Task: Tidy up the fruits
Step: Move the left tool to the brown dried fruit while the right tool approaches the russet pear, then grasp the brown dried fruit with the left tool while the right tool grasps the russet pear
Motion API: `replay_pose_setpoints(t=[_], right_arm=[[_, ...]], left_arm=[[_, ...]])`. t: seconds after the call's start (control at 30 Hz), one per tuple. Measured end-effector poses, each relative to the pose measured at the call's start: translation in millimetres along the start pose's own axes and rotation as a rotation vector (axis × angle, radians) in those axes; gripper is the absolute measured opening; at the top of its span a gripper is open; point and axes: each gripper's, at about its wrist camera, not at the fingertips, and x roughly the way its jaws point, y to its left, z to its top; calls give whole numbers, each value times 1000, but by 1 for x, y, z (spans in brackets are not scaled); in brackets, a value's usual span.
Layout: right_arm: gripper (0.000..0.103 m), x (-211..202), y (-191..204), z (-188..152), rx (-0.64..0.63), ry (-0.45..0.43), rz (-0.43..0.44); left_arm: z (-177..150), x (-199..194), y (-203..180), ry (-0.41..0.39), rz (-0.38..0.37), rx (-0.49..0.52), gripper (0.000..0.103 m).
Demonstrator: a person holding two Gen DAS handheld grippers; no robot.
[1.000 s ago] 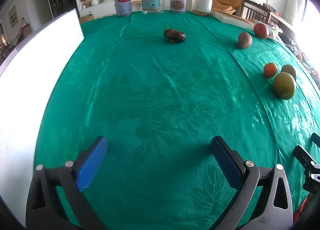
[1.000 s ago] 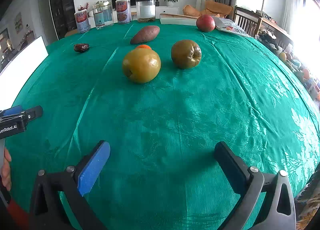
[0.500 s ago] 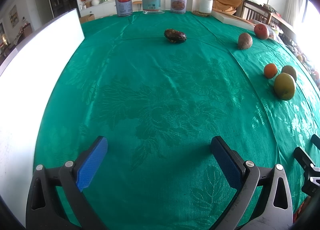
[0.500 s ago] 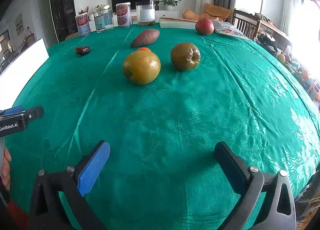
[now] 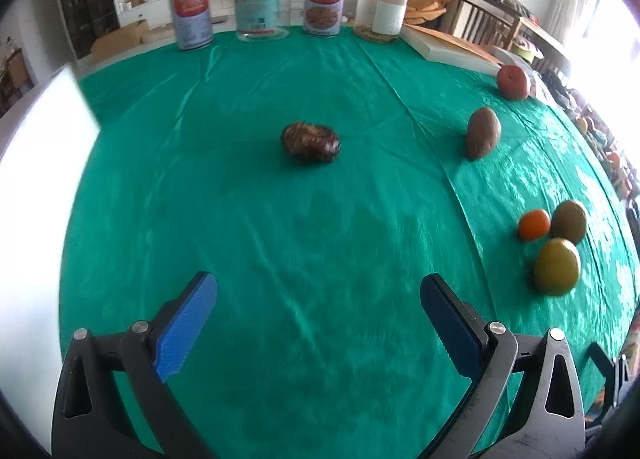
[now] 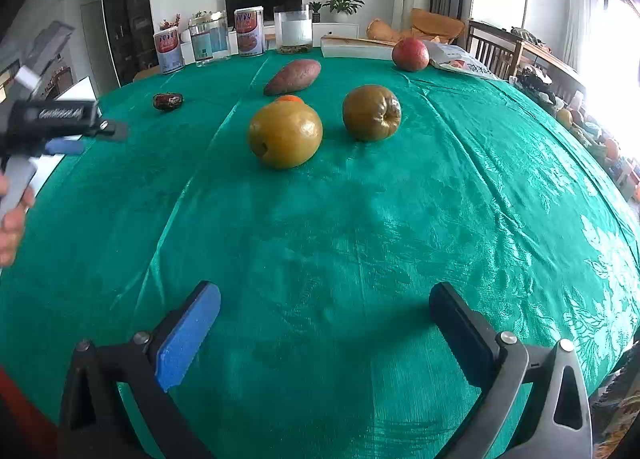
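On the green tablecloth (image 5: 280, 219) lie a dark wrinkled date (image 5: 311, 141) (image 6: 168, 101), a sweet potato (image 5: 483, 133) (image 6: 293, 76), a red apple (image 5: 513, 82) (image 6: 410, 54), a small orange (image 5: 534, 224) (image 6: 290, 99), a yellow-green pear (image 5: 556, 266) (image 6: 285, 133) and a browner pear (image 5: 569, 221) (image 6: 372, 112). My left gripper (image 5: 318, 311) is open and empty, well short of the date; it also shows in the right wrist view (image 6: 60, 127). My right gripper (image 6: 324, 319) is open and empty, short of the two pears.
Several tins and jars (image 5: 284, 3) (image 6: 248, 31) stand along the far edge. A white board (image 5: 32, 199) stands at the left. A flat white box (image 5: 448, 47) (image 6: 356, 47) lies at the back right. Chairs and clutter lie beyond the right edge.
My left gripper has moved forward toward the date, which looks much larger now. My right gripper has edged forward toward the pears. Both stay open.
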Motion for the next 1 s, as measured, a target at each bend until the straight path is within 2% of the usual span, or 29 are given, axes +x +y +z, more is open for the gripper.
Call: replay_pose_setpoints(t=[0.13,0.17,0.23,0.3,0.4,0.47,0.53,0.57,0.7,0.87,0.9,0.93,1.0], right_arm=[[103,0,-6,7,-15,80,40],[103,-2,-15,10,16,100,60],[103,-7,-50,20,163,94,121],[103,-8,-81,37,241,76,111],[102,3,-100,74,155,75,76],[97,12,-101,91,93,74,87],[87,25,-99,104,59,91,112],[85,31,-98,109,52,101,125],[79,49,-94,120,51,119,177],[78,74,-91,136,73,143,239],[76,79,-89,138,67,153,246],[73,84,-87,140,60,161,253],[69,92,-83,143,51,171,266]], left_arm=[[38,39,-3,-6,73,64,101],[42,43,-3,-18,74,74,101],[48,52,-3,-22,76,97,101],[51,59,0,-17,69,102,101],[52,62,8,-21,28,82,101],[52,61,13,-30,10,65,101],[53,60,16,-38,-11,49,101],[55,60,15,-43,-23,48,101],[60,60,5,-53,-27,95,100],[69,65,-9,-77,16,147,100],[69,66,-9,-77,16,142,94],[69,67,-9,-70,13,138,81],[69,69,-7,-59,-2,126,74]])
